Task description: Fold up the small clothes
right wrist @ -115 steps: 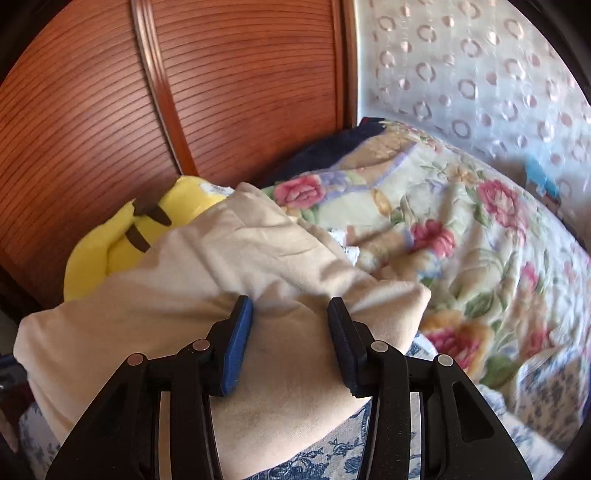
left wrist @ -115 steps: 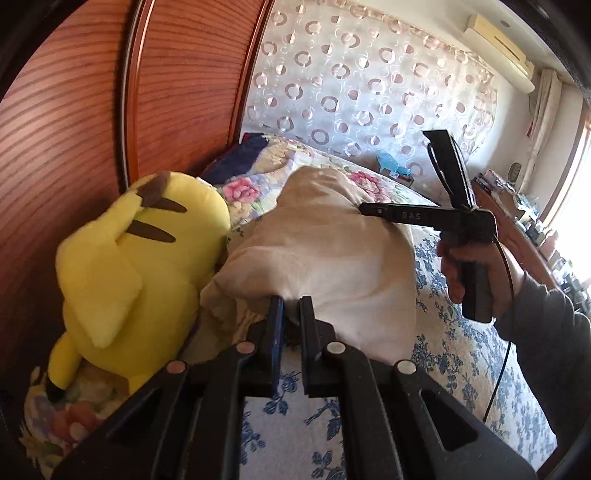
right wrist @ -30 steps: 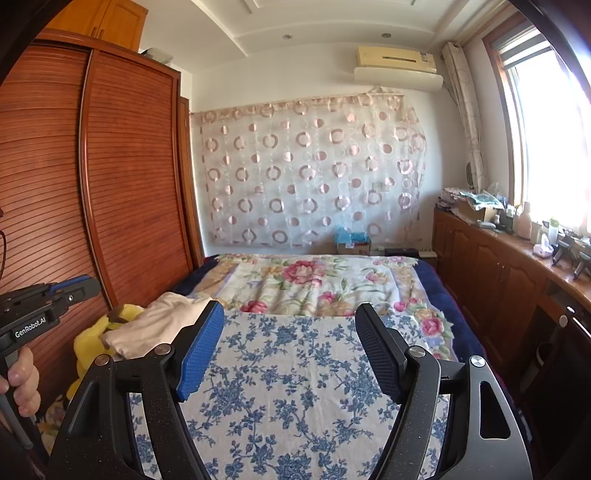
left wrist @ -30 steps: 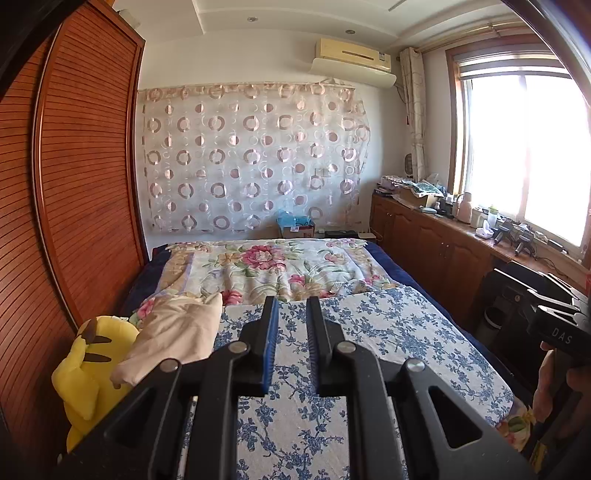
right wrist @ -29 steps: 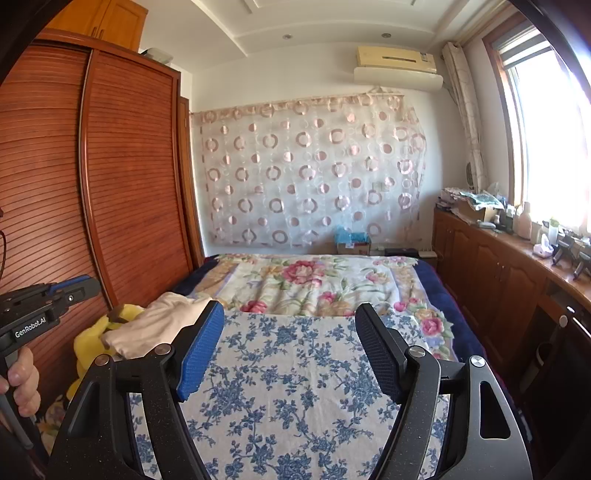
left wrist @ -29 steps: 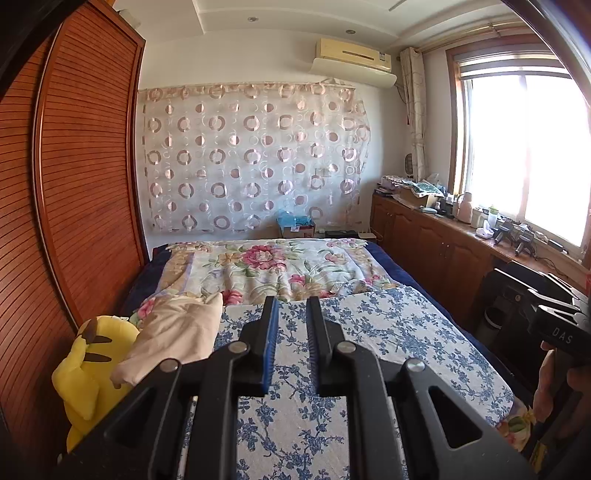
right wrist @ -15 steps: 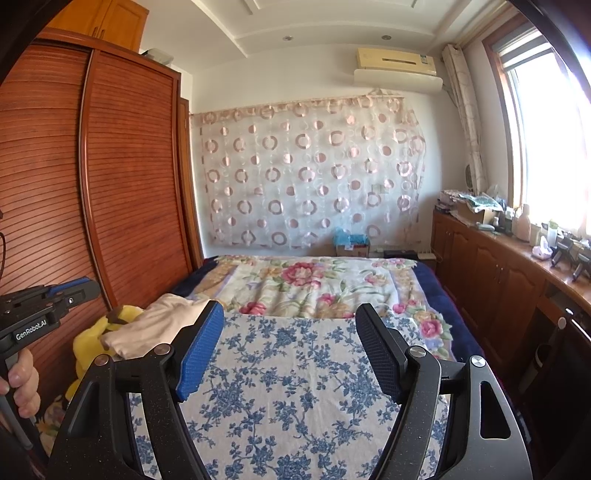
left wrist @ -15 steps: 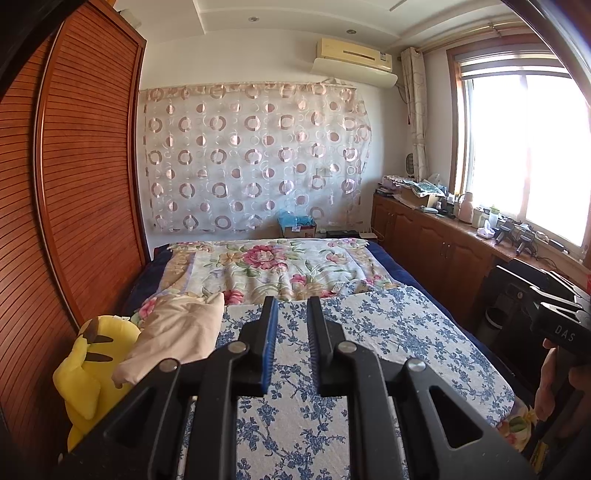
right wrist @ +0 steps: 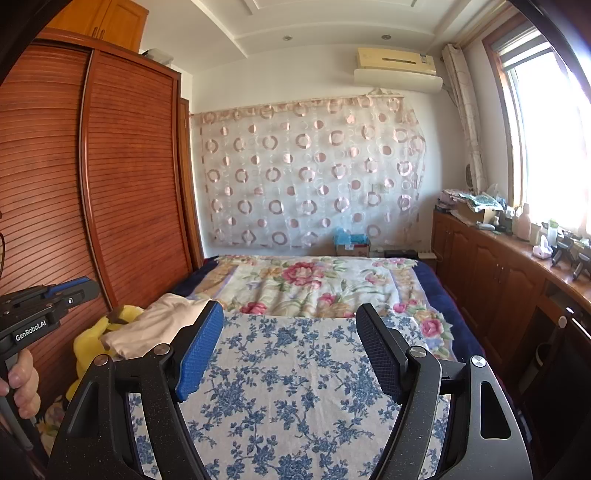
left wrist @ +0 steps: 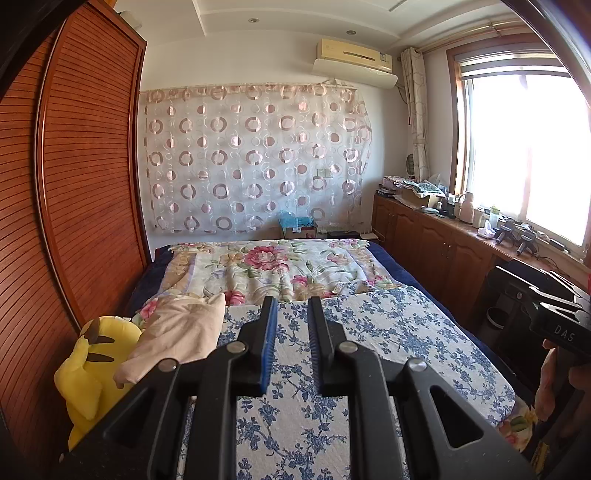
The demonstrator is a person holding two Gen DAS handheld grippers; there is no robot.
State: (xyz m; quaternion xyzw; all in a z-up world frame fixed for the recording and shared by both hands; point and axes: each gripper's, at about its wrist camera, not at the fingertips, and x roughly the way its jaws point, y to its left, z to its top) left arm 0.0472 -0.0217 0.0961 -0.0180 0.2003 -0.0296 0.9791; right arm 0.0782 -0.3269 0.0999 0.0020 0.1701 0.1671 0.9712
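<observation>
With the folded beige garment (left wrist: 177,338) parked at ten o'clock on the yellow plush (left wrist: 88,363), both tools hang back empty: left gripper (left wrist: 290,317) narrowly parted, right gripper (right wrist: 290,332) spread wide.

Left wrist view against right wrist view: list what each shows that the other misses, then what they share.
Only the left wrist view shows the right hand gripping its handle at the right edge. Only the right wrist view shows the left hand on its handle and the upper cabinets above the wardrobe. Both show the folded beige garment resting against the yellow plush toy, the blue floral bedspread, and both grippers, left gripper and right gripper, empty.
</observation>
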